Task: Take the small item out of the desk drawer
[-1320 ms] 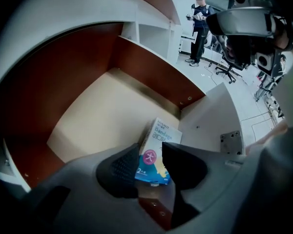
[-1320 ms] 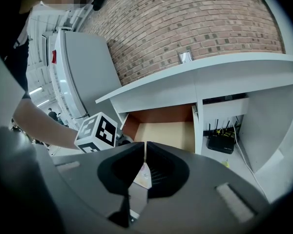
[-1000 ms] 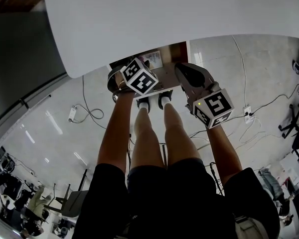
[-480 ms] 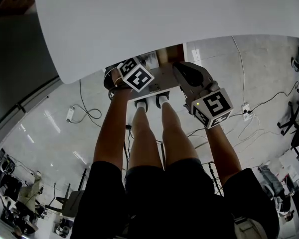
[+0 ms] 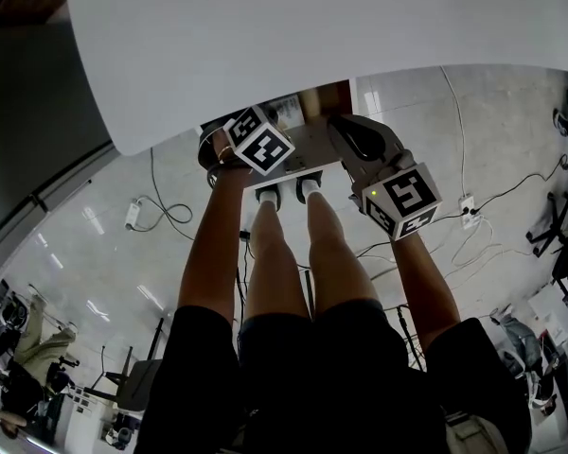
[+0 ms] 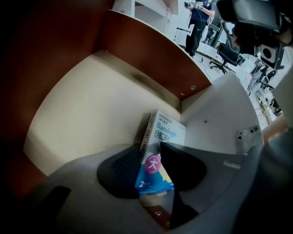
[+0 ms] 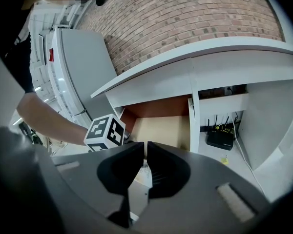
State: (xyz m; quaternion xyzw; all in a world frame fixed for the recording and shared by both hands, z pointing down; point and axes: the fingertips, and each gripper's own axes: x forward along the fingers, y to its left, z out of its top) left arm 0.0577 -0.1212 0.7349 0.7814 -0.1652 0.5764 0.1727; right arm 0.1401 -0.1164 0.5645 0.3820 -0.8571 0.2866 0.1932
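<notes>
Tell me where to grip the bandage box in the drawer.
Take opposite sides of its upper end, coming from above. The bandage box stands on end in the drawer corner. The fingers of the left gripper have just been closing on it there.

left gripper (image 6: 150,144) | jaws have just been closing in | bandage box (image 6: 168,129) upright between them, sides touched

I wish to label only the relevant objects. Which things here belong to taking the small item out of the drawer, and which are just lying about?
Job: bandage box, drawer.
Lying about: router, power strip, office chair.
</notes>
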